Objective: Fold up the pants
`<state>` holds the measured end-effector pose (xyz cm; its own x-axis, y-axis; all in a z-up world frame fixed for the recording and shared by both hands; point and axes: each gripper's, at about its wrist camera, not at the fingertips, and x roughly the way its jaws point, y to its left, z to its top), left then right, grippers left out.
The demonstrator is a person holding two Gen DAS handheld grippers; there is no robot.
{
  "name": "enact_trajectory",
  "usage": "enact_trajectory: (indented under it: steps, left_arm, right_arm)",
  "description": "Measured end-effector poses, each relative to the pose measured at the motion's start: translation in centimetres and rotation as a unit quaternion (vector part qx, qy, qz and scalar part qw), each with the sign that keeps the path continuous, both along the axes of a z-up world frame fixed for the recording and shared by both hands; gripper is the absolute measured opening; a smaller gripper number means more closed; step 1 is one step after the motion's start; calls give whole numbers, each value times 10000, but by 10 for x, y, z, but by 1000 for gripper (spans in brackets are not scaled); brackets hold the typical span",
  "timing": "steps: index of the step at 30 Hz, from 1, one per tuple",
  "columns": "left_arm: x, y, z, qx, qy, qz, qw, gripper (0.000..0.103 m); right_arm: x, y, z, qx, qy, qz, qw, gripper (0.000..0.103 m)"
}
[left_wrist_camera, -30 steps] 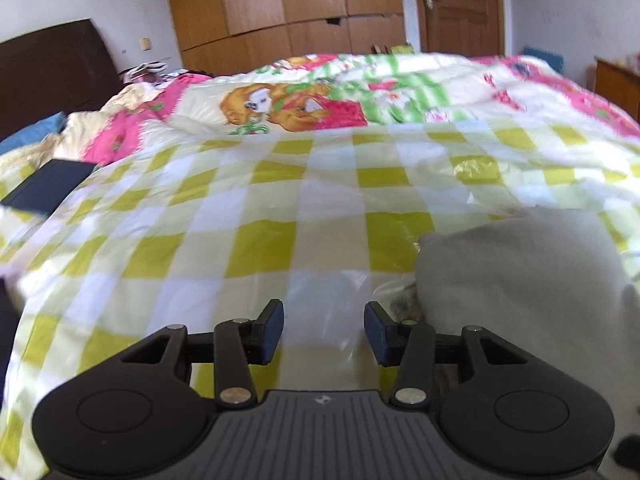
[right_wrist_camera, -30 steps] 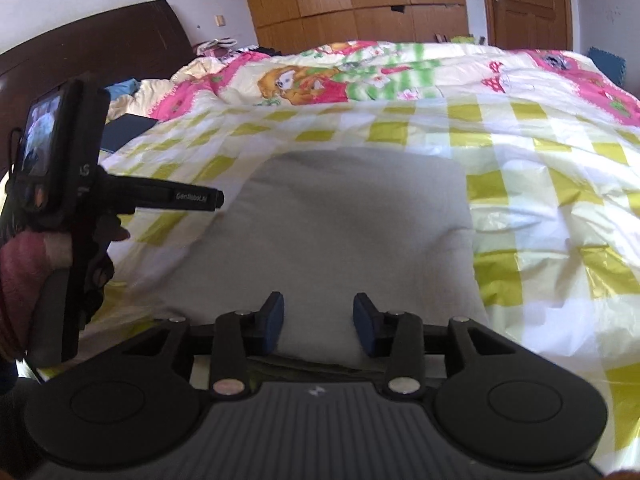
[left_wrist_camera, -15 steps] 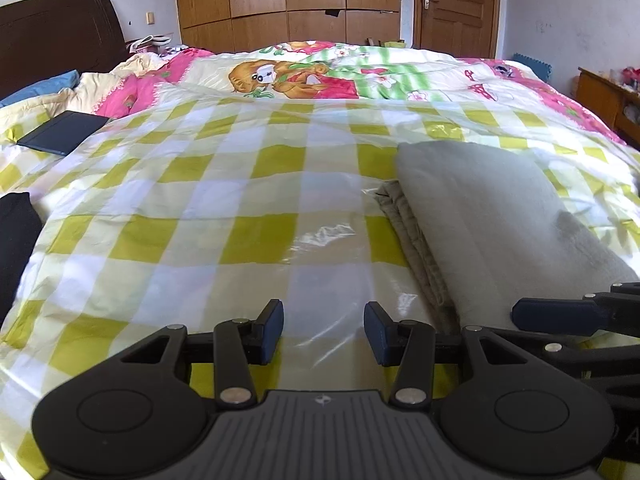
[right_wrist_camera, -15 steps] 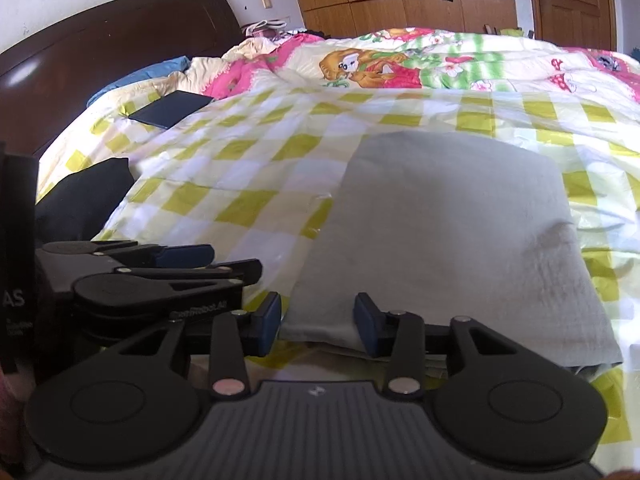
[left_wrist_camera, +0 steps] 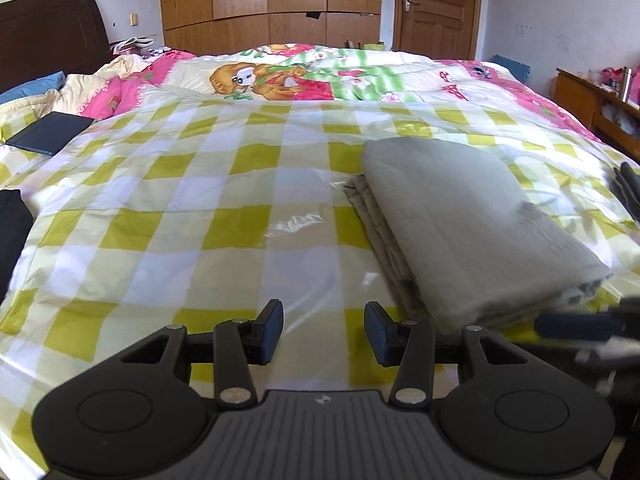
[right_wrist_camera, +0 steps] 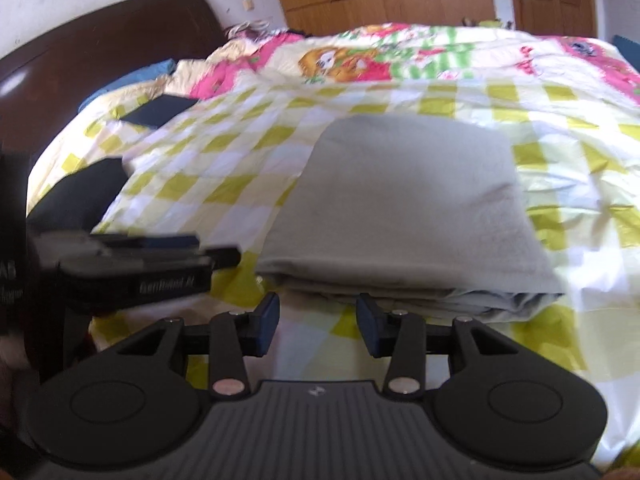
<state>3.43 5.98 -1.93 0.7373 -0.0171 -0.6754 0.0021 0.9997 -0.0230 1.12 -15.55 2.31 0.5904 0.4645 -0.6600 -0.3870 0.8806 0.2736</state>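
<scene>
Pants point(left_wrist_camera: 472, 216) lie folded into a thick grey rectangle on the bed point(left_wrist_camera: 168, 216), resting on its yellow-and-white checked cover toward the near edge. The stacked layers show along the left side and at the near end of the bundle, where the folds are slightly uneven.

In the left wrist view, the left hand-held gripper point(left_wrist_camera: 323, 332) hovers over bare checked cover just beside the left side of the pants, jaws apart with nothing between them and not touching the cloth. At the right edge of that view a blurred blue-tipped finger of the other tool shows near the near right corner of the bundle.

In the right wrist view, the right hand-held gripper point(right_wrist_camera: 318, 324) sits just short of the near end of the pants, its jaws apart and empty, the pads clear of the fabric. The left tool appears at the left of this view as a blurred dark body beside the near left corner of the pants.

Farther up the bed, a dark flat rectangle point(left_wrist_camera: 48, 134) lies near the left edge, and a black cloth point(left_wrist_camera: 12, 232) sits at the left edge closer in. A cartoon-print quilt point(left_wrist_camera: 280, 76) covers the far part of the bed, with a dark headboard point(left_wrist_camera: 48, 32) at the far left corner and wooden wardrobes point(left_wrist_camera: 268, 4) behind.
</scene>
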Motion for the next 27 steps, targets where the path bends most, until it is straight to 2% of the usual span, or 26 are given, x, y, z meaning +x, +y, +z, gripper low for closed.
enact_trajectory:
  steps: [3,8,14,20,27]
  left_arm:
    - [-6,-8,1,-12,69,-15,10000,59]
    - [-17,-26,9,141,27,-137,9998,60]
    - [-33,-46,21,407,-201,-284,9986,76]
    - [-41,-50,28,405,-315,-216,9984,95]
    - [-44,-57,26,411,-299,-277,9983,102]
  right_arm:
    - [-3,-15,2,-36,-5,-402,9992,45]
    - [-10,-30,-1,-54,77,-667,9977,45]
    - [-21,-34,2,-32,42,-738,9973,47]
    - [-31,-38,6,-23,30,-826,9966,51]
    - [-36,-41,8,-29,57,-926,9957,52]
